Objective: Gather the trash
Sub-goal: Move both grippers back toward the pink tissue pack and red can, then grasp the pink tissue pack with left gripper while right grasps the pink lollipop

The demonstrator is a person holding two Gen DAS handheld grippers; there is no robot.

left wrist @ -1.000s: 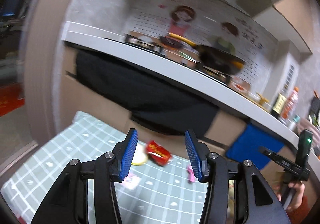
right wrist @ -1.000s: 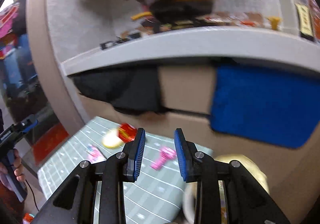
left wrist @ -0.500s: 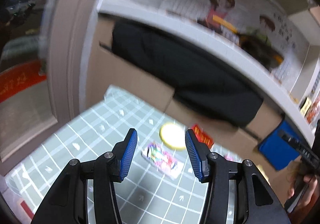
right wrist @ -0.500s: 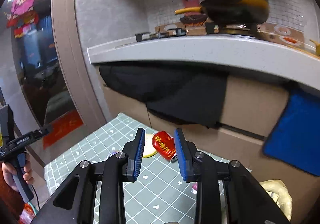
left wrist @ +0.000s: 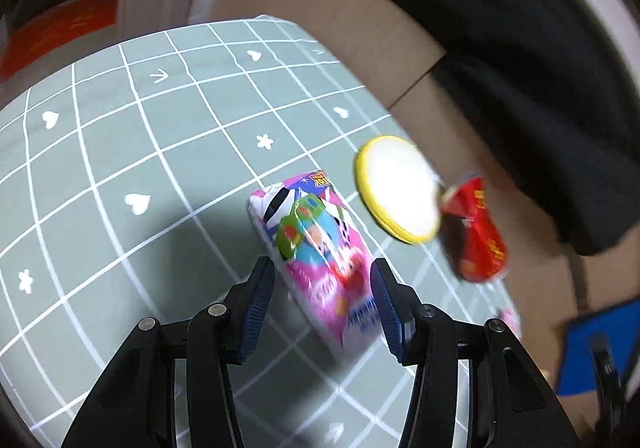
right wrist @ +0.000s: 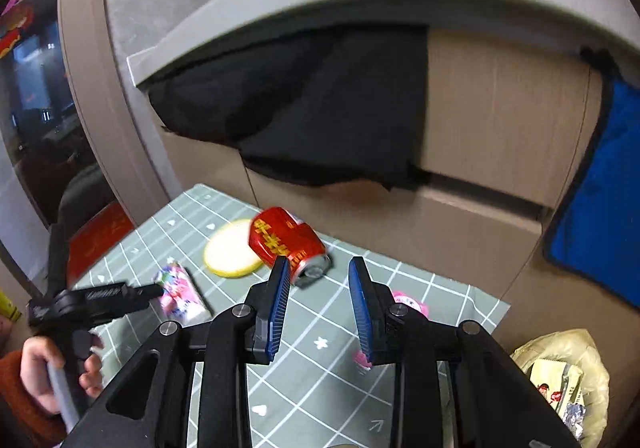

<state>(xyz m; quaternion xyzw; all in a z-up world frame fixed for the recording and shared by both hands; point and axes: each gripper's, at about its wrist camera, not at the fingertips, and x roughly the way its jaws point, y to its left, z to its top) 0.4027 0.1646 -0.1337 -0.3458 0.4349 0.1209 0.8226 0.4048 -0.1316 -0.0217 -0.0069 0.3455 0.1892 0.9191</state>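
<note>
A pink cartoon-printed packet (left wrist: 316, 248) lies flat on the green grid mat (left wrist: 120, 128). My left gripper (left wrist: 322, 272) is open, with the packet's near end between its blue pads and a gap on both sides. Just past the packet lie a yellow-rimmed round lid (left wrist: 396, 194) and a crushed red can (left wrist: 480, 236). In the right wrist view, my right gripper (right wrist: 319, 268) is open and holds nothing. It hangs just short of the red can (right wrist: 284, 240), which lies beside the lid (right wrist: 230, 250). The packet (right wrist: 180, 290) is at the left gripper's tip.
A small pink item (right wrist: 408, 304) lies on the mat behind the right finger. A pale plastic bag (right wrist: 560, 380) with wrappers inside sits off the mat at lower right. Cardboard panels, a black cloth (right wrist: 320, 100) and a blue cloth (right wrist: 600, 188) back the mat under a grey counter.
Both grippers have come down toward the mat. The left one has tipped downward until the pink packet sits between its fingers. The right one has closed in on the red can.
</note>
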